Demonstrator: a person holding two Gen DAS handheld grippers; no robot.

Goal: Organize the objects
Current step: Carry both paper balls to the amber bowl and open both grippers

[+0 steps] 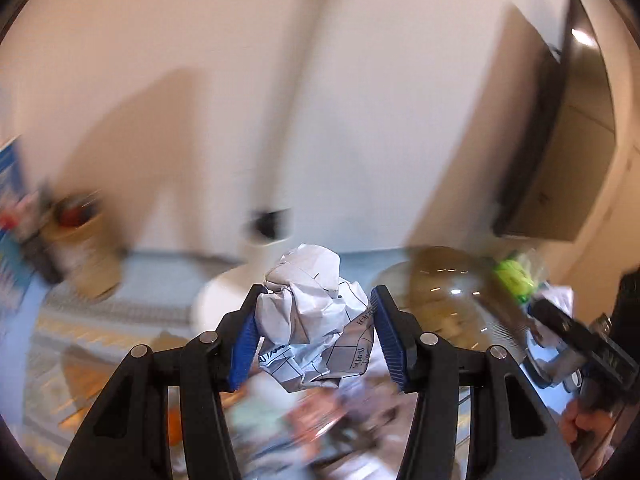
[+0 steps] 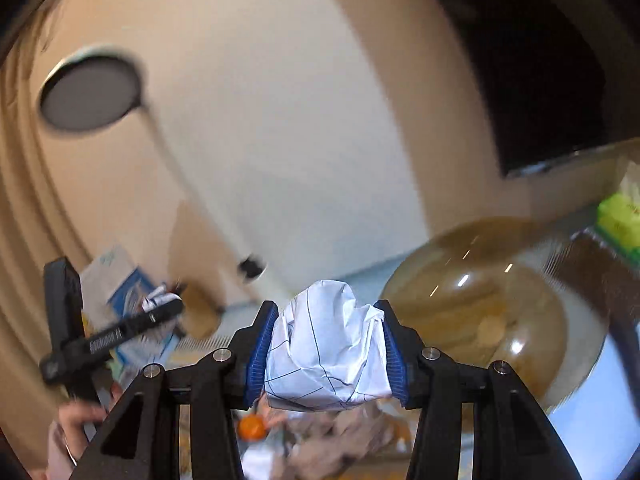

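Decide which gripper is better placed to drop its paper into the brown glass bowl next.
Probably right: the right gripper holds its crumpled paper beside the brown glass bowl, which looms nearer than in the left view.

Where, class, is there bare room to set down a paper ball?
Bare patch: light blue cloth between the tan cup and white bowl. Crowded: blurred clutter below the left gripper, and the brown dome.

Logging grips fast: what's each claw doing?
Left claw: shut on a printed paper ball.
Right claw: shut on a lined paper wad.
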